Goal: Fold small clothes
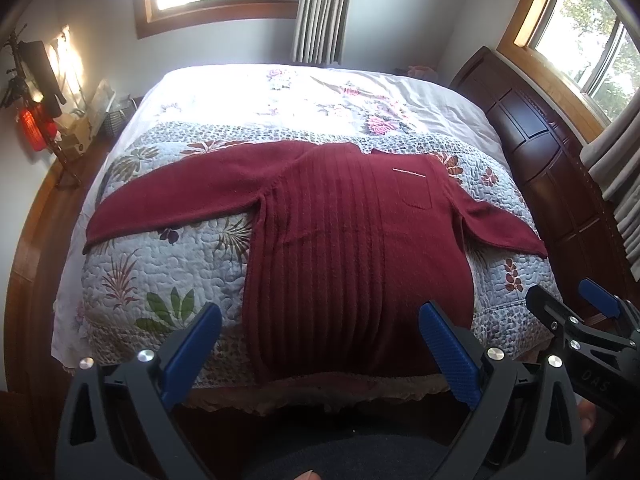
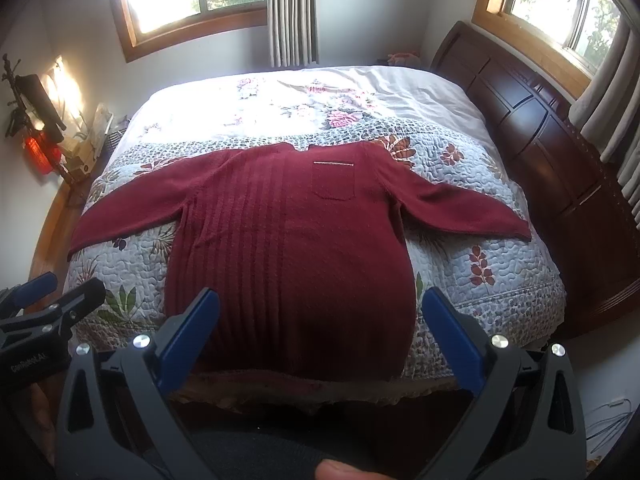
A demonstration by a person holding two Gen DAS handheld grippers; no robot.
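Lying flat on the bed (image 1: 168,264), sleeves spread, the red sweater (image 1: 344,240) is untouched; the left gripper (image 1: 320,348) and right gripper (image 2: 320,344) hover wide apart, empty, near its hem.

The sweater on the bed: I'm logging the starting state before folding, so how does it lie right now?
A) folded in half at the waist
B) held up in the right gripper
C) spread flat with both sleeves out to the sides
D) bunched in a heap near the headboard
C: the maroon sweater lies flat on the quilt, a sleeve stretched to each side, while the left gripper and right gripper hover open, holding nothing.
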